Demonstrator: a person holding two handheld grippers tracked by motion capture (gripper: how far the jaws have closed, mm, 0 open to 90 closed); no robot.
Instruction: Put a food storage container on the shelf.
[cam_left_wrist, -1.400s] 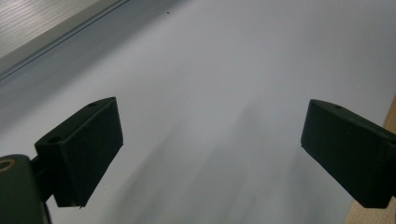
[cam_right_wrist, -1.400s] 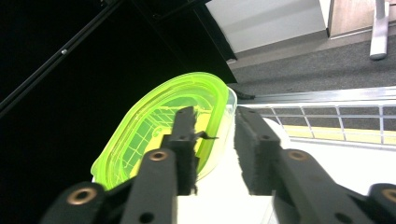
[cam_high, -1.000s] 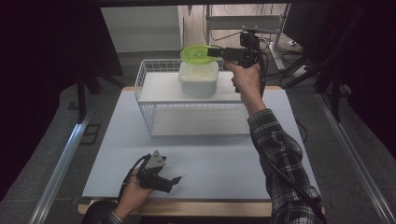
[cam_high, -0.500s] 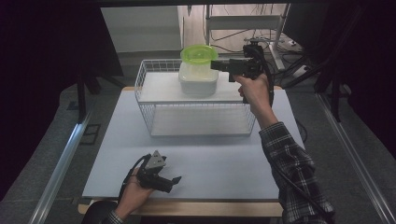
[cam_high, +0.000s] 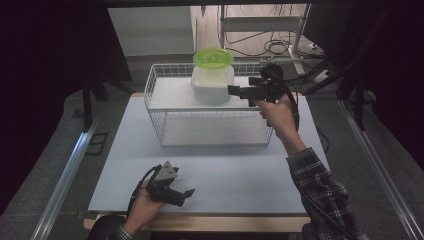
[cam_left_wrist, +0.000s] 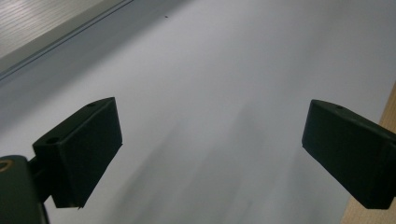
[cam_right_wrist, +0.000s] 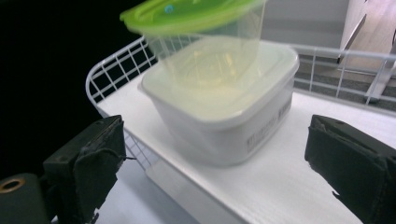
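Motion blurs the green-lidded tub (cam_right_wrist: 205, 42). Your right gripper (cam_high: 234, 91) hangs open beside it; your left gripper (cam_high: 186, 194) rests open on the tabletop (cam_high: 240, 170).

Black hand-held gripper (cam_high: 175, 192) bears a grey triangular plate; plaid sleeve (cam_high: 322, 195).

Two containers (cam_high: 212, 82) (stacked), one wire rack (cam_high: 210, 125), two grippers (cam_high: 175, 192).

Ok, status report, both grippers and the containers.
Left gripper open, low over table. Right gripper open, beside white container. Green-lidded tub stacked on it, on wire rack. Nothing between.
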